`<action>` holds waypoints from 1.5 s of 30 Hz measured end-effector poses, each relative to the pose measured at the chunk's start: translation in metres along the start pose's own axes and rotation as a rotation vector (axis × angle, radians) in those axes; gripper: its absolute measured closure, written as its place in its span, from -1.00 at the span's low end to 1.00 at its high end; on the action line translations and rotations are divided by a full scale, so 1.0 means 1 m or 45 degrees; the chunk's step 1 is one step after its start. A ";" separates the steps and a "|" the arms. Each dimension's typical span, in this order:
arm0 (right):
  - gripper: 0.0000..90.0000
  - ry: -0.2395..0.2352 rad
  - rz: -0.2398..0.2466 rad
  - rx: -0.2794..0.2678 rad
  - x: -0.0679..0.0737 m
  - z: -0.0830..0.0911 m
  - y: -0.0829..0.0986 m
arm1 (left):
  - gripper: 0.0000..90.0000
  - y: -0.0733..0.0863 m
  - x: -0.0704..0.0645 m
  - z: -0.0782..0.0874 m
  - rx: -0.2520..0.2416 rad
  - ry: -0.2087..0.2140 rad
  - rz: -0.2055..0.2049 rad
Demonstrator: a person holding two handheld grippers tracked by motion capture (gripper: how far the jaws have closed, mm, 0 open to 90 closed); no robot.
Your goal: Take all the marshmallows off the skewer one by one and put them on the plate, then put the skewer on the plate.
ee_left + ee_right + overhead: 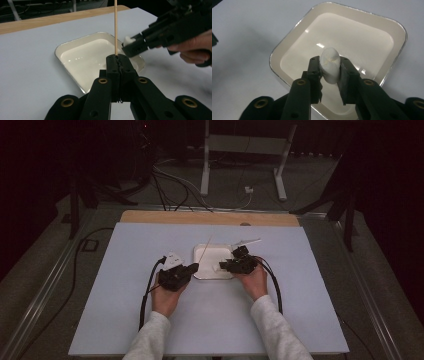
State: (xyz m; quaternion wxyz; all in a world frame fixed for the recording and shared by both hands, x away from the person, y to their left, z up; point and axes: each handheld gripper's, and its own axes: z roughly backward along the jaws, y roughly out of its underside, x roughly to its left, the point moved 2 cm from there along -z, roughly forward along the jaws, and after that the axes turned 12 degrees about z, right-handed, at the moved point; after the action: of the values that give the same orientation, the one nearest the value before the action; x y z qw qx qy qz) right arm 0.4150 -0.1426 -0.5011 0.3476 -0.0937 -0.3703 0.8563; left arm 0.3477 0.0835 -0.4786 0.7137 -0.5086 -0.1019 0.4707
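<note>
A white square dish [206, 254] [82, 57] [352, 32] lies at the middle of the table. My left gripper [193, 267] [117, 61] is at the dish's left edge, shut on a thin wooden skewer [115, 25] [204, 248] that rises from its jaws over the dish. My right gripper [221, 266] [330, 68] hangs over the dish's right side, shut on a white marshmallow [330, 65] [128, 40] [216, 267]. In the left gripper view the marshmallow sits a little to the right of the skewer, apart from it.
A light blue mat [150, 320] covers the table, with a wooden strip [150, 216] at its far edge. Cables and a white stand's legs [205, 175] are on the floor beyond.
</note>
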 end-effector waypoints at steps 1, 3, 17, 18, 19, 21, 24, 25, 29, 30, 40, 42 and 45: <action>0.61 -0.005 -0.004 0.001 0.000 0.000 0.001 | 1.00 -0.001 0.000 -0.002 -0.002 -0.003 0.003; 0.59 -0.006 -0.003 0.006 -0.001 -0.001 0.003 | 1.00 -0.004 -0.001 -0.006 -0.002 -0.004 0.014; -0.24 -0.042 -0.086 -0.011 -0.001 0.003 0.005 | 1.00 -0.012 0.002 -0.037 0.027 -0.062 0.091; -0.30 -0.041 -0.092 -0.022 -0.001 0.005 0.006 | 1.00 -0.011 0.003 -0.039 0.031 -0.072 0.096; -0.34 -0.033 -0.092 -0.033 0.000 0.007 0.006 | 1.00 -0.011 0.004 -0.041 0.038 -0.081 0.103; -0.38 -0.028 -0.084 -0.050 0.002 0.012 0.006 | 0.99 -0.008 0.007 -0.046 0.051 -0.091 0.115; -0.46 -0.030 -0.080 -0.085 0.004 0.021 0.005 | 0.99 -0.004 0.010 -0.054 0.081 -0.104 0.121; -0.48 -0.034 -0.080 -0.101 0.004 0.023 0.005 | 0.99 -0.003 0.010 -0.056 0.089 -0.110 0.129; -0.50 -0.029 -0.072 -0.141 0.007 0.032 0.006 | 0.99 0.001 0.011 -0.065 0.112 -0.141 0.153; -0.50 -0.029 -0.072 -0.148 0.007 0.034 0.007 | 0.99 0.002 0.012 -0.067 0.114 -0.145 0.166; -0.50 -0.037 -0.071 -0.177 0.008 0.045 0.012 | 0.99 0.014 0.015 -0.077 0.203 -0.208 0.238; -0.50 -0.035 -0.068 -0.180 0.008 0.046 0.013 | 0.97 0.016 0.015 -0.077 0.215 -0.213 0.233; -0.51 -0.038 -0.073 -0.181 0.008 0.046 0.013 | 0.68 0.016 0.016 -0.076 0.207 -0.214 0.248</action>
State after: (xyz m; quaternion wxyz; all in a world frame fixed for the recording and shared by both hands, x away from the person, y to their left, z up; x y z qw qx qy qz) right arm 0.3828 -0.1701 -0.4771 0.3589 -0.0948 -0.4378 0.8188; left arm 0.3946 0.0482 -0.5323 0.6923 -0.4154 -0.0730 0.5855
